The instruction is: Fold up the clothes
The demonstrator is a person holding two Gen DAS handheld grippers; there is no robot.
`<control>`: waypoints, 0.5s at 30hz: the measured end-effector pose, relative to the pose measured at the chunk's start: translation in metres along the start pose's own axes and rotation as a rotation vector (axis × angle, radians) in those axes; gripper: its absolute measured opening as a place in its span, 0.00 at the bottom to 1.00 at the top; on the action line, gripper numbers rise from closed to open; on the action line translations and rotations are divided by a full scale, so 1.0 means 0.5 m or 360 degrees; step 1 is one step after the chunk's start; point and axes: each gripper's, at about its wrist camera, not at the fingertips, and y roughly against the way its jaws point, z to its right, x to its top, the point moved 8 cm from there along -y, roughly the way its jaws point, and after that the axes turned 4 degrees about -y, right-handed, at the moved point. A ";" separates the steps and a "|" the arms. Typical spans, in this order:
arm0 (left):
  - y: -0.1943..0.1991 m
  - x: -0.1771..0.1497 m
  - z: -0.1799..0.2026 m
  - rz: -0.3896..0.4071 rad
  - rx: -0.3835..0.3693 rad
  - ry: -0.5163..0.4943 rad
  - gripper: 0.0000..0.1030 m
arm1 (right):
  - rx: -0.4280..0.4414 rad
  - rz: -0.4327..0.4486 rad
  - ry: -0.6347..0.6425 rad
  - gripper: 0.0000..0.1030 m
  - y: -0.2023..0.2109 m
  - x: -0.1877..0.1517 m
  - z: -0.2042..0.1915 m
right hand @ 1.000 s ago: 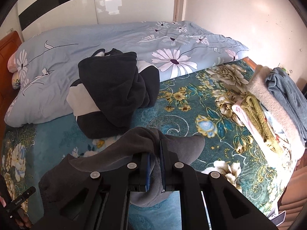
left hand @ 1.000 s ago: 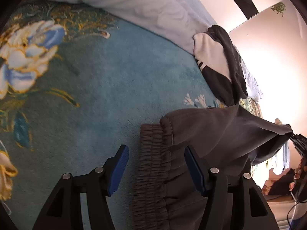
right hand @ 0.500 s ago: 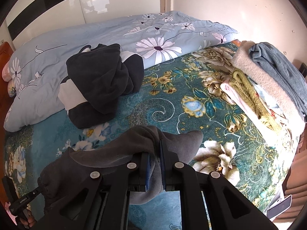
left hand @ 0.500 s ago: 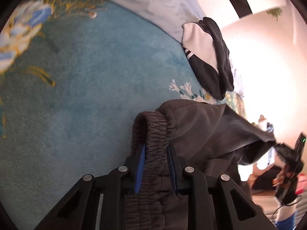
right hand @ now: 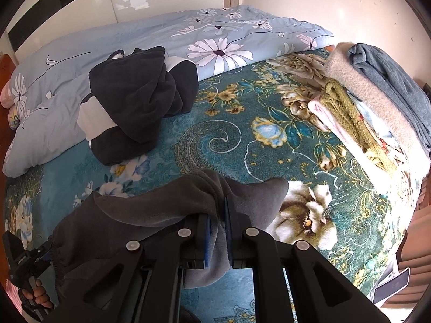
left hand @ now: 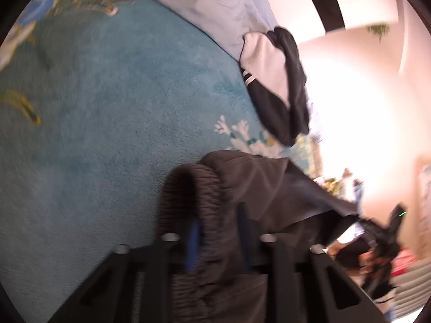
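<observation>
A pair of dark grey trousers (right hand: 129, 215) hangs stretched between my two grippers above the teal floral bedspread (right hand: 215, 140). In the left wrist view my left gripper (left hand: 218, 218) is closing its jaws on the ribbed elastic waistband (left hand: 196, 188), and the blue pads press on the cloth. In the right wrist view my right gripper (right hand: 218, 212) is shut on the other end of the trousers, which bunches over its fingers. The left gripper (right hand: 45, 250) also shows at the lower left edge of that view, held by a hand.
A black and white hoodie (right hand: 134, 102) lies crumpled against a light blue flowered duvet (right hand: 215, 35) at the back of the bed. A stack of folded clothes (right hand: 377, 99) fills the right edge. Bare bedspread (left hand: 107, 134) stretches left of the waistband.
My left gripper moved onto the waistband and closed on it, from wide open around it a second ago. The right gripper sank a little, still gripping the trousers.
</observation>
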 end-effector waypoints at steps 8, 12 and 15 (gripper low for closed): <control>0.240 0.004 0.011 0.0350 -0.0246 0.0123 0.07 | 0.0016 0.0043 0.0024 0.10 0.032 -0.011 0.006; 0.369 0.010 0.015 0.0410 -0.0276 0.0077 0.07 | 0.0096 0.0159 0.0023 0.10 0.131 -0.012 0.015; 0.395 0.007 0.019 0.0375 -0.0152 0.0001 0.08 | 0.0120 0.0251 0.0075 0.10 0.219 -0.007 -0.002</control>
